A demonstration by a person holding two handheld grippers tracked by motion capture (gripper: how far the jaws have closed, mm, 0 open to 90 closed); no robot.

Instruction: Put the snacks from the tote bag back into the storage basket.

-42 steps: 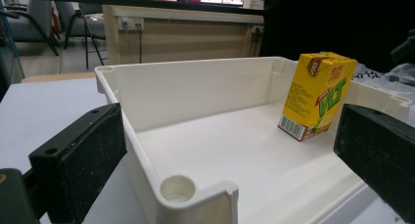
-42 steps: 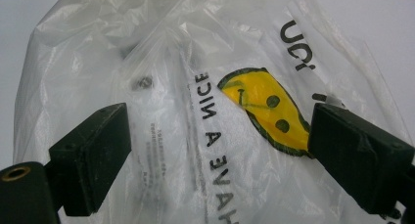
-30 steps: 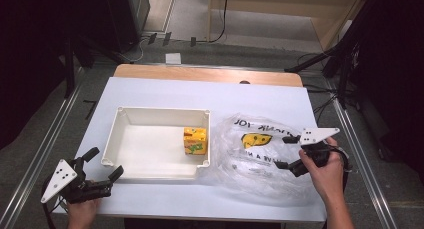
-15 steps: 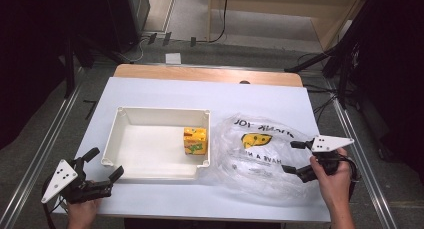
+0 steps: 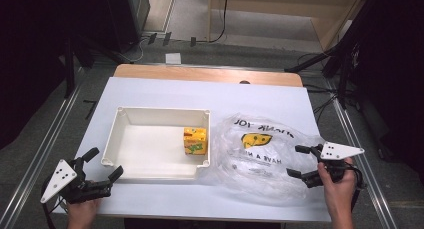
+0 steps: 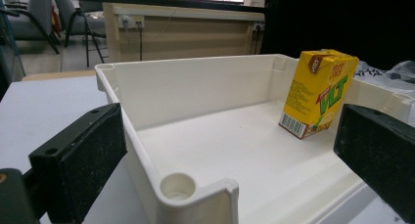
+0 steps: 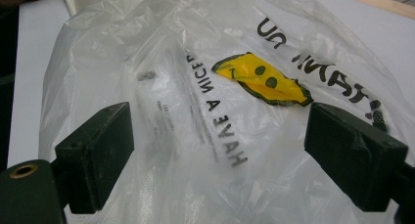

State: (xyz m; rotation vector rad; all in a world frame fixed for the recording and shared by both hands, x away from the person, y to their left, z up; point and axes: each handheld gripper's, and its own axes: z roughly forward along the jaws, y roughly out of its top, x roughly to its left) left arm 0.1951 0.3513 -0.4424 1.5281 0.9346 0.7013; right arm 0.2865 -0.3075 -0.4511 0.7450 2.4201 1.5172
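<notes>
The crumpled clear plastic bag with a yellow smiley face (image 5: 260, 156) lay on the white tabletop (image 5: 165, 91), just right of the white rectangular plastic tray (image 5: 120, 123). The right gripper (image 5: 300, 161) sat at its right edge — jaws apart, lately narrowing, not pressing the bag. A yellow drink carton (image 5: 195, 140) stood inside the tray; the left gripper (image 5: 102, 164) was open near the tray's front-left corner.

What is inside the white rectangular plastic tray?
Inside the white rectangular plastic tray stands one yellow drink carton, upright near its right wall. The rest of the tray's floor is bare. The patch of floor under the carton is covered.
</notes>
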